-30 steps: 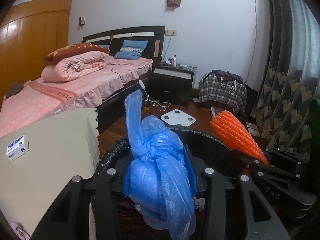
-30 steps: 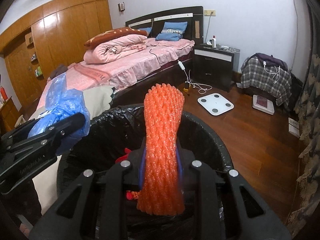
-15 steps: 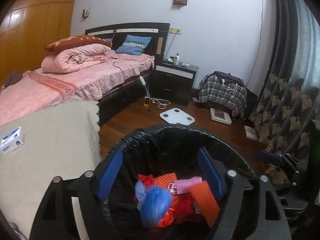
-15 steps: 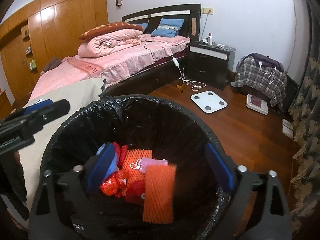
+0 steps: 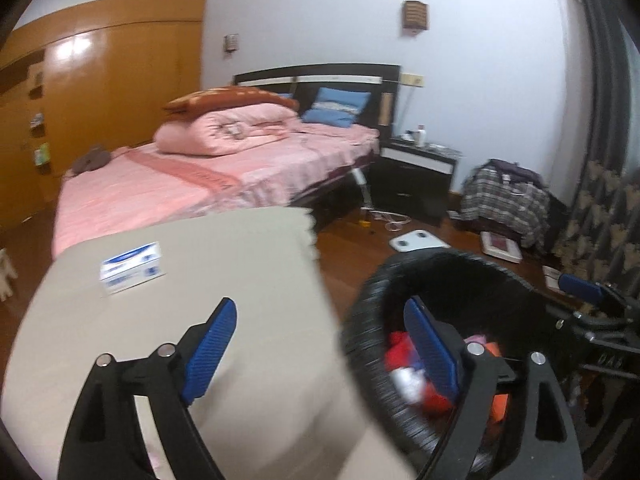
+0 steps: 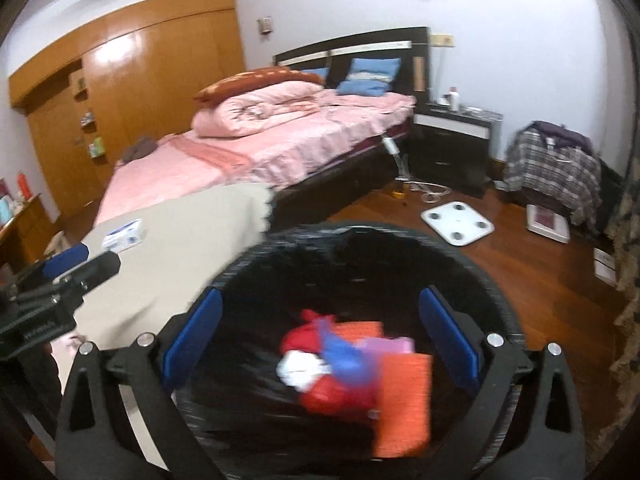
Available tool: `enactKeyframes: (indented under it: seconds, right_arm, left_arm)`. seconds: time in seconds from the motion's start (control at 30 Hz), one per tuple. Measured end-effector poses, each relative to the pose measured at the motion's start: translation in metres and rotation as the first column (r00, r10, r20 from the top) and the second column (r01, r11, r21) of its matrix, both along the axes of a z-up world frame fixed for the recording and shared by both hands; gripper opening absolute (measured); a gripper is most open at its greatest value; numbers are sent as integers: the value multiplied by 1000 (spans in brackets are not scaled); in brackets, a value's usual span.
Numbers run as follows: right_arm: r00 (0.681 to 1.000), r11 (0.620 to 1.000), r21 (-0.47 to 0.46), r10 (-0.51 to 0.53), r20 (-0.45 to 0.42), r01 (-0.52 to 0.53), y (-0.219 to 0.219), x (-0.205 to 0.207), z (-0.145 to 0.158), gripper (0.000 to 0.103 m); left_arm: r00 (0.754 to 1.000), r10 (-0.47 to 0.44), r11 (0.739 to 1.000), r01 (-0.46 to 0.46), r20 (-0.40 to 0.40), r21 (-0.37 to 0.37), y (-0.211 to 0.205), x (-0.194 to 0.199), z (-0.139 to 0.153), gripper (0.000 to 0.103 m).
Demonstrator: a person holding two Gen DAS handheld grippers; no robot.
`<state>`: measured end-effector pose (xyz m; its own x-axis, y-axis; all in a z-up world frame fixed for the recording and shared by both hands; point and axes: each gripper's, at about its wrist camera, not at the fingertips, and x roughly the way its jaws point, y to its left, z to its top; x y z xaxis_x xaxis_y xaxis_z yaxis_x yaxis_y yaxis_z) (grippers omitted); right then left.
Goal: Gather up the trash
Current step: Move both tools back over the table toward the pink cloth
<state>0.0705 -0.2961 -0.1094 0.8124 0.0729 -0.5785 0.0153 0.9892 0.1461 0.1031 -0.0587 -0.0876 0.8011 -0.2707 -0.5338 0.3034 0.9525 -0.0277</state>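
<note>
1. Trash sits at the bottom of a round bin [image 6: 472, 264] lined with a black bag: an orange mesh sleeve [image 6: 404, 392], a red lump [image 6: 332, 396], a blue plastic bag [image 6: 344, 356], something white [image 6: 296, 368] and a pinkish scrap [image 6: 390, 345], all piled together and touching.
2. Right tongs [image 6: 320, 344] hang directly over the bin's mouth, jaws spread wide and opening, with nothing between the blue pads, just the trash far below them.
3. Left tongs [image 5: 320, 354] are off to the side. One blue pad is over the beige surface [image 5: 248, 272], the other is over the bin [image 5: 496, 268] rim. The jaws are also wide and opening, and nothing is gripped.
4. A small blue and white box [image 5: 132, 267] lies flat on the beige surface, well apart from both tongs, and the bin stands just beside that surface's edge.
5. In the right wrist view the left tongs [image 6: 68, 264] poke in from the left edge, above the surface and near the box [image 6: 124, 235].
6. Background stuff: a bed [image 6: 280, 152] with pink bedding and a rolled quilt, a dark nightstand [image 6: 452, 144], a white bathroom scale [image 6: 458, 223] on the wooden floor, and a plaid cloth draped over something by the wall [image 6: 554, 172].
7. Both views are pretty blurry, so the smaller bits in the bin are hard to identify.
</note>
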Motion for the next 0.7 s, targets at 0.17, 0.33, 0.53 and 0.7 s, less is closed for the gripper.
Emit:
enactKeyframes:
  seconds: [0.17, 0.33, 0.53, 0.7]
  right_arm:
    - [993, 993, 8, 114, 8, -114, 50, 8, 4, 96]
    - [975, 975, 21, 219, 21, -220, 99, 13, 5, 96]
    - [955, 955, 9, 295, 8, -295, 139, 18, -1, 96]
    - [950, 950, 8, 312, -21, -312, 154, 23, -10, 96]
  left_arm:
    - [994, 110, 994, -110, -5, 27, 58, -15, -7, 84]
    - [975, 219, 975, -218, -23, 50, 113, -27, -22, 84]
    - [953, 293, 956, -289, -83, 51, 153, -33, -49, 84]
    - [934, 330, 944, -327, -138, 44, 170, -30, -70, 84]
